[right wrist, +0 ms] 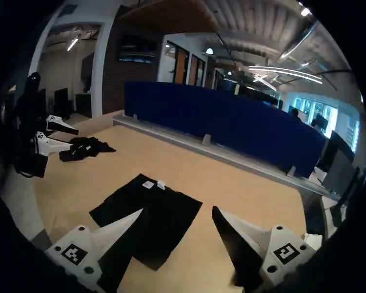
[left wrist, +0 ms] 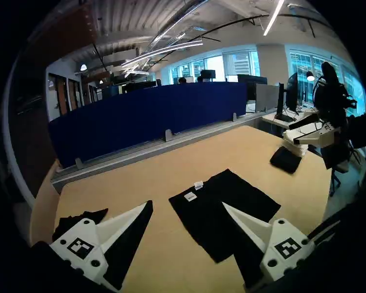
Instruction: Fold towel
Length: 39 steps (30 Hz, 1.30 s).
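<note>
Spreading across both views is a pale wooden table [left wrist: 183, 161] with a smooth, matte top, backed by a long blue fabric divider [left wrist: 149, 117] that stands in small grey feet on a grey rail. Behind the divider lies an open office: a brick-coloured wall at the left of the left gripper view, bare ducts and thin light strips [left wrist: 168, 49] overhead, bright windows [left wrist: 232, 63] farther right, and dark monitors [left wrist: 290, 93] on a desk at the right edge.

At the far left of that view, a crumpled black cloth [left wrist: 80, 219] sits on the table, partly hidden behind a white plastic finger. The left gripper [left wrist: 187, 203] is released, its two pointed fingers spread wide with nothing between them. The towel [left wrist: 207, 219] lies flat on the table just ahead of it, black, soft and roughly rectangular, with two small white tags near its far edge; the right-hand finger covers one of its near corners. Farther right, a small folded dark cloth [left wrist: 285, 159] rests near the table's edge, with the right gripper hanging above it.

In the right gripper view, the right gripper [right wrist: 177, 210] is also released, fingers wide apart and empty. The towel lies ahead and to its left, its near part hidden by the left-hand finger.
</note>
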Available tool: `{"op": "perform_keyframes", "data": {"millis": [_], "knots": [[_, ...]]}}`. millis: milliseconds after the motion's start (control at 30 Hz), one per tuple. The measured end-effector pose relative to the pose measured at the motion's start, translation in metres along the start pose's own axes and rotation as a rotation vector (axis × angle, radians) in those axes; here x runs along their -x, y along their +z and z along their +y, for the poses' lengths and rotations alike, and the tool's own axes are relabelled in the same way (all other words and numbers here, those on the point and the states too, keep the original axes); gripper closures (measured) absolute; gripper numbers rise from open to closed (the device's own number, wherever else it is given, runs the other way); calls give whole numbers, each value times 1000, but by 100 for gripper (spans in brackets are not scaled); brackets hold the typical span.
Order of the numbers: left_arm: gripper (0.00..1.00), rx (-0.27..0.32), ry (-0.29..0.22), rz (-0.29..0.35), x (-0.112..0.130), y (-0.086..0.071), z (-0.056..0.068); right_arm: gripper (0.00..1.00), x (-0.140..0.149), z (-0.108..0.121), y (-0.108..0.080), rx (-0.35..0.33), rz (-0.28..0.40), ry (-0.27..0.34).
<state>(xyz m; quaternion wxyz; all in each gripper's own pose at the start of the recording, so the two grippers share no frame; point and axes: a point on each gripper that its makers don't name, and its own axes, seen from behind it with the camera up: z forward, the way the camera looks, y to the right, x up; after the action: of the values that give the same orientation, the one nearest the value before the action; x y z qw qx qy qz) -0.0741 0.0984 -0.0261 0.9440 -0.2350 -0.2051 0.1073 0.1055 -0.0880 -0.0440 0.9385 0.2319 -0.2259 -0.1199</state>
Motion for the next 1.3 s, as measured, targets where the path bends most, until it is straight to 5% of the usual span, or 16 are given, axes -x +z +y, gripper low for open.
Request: {"op": "perform_keyframes", "data": {"millis": [1300], "knots": [[6, 118, 9, -277, 164, 58, 69, 2, 178, -37, 58, -100, -257, -1]]}}
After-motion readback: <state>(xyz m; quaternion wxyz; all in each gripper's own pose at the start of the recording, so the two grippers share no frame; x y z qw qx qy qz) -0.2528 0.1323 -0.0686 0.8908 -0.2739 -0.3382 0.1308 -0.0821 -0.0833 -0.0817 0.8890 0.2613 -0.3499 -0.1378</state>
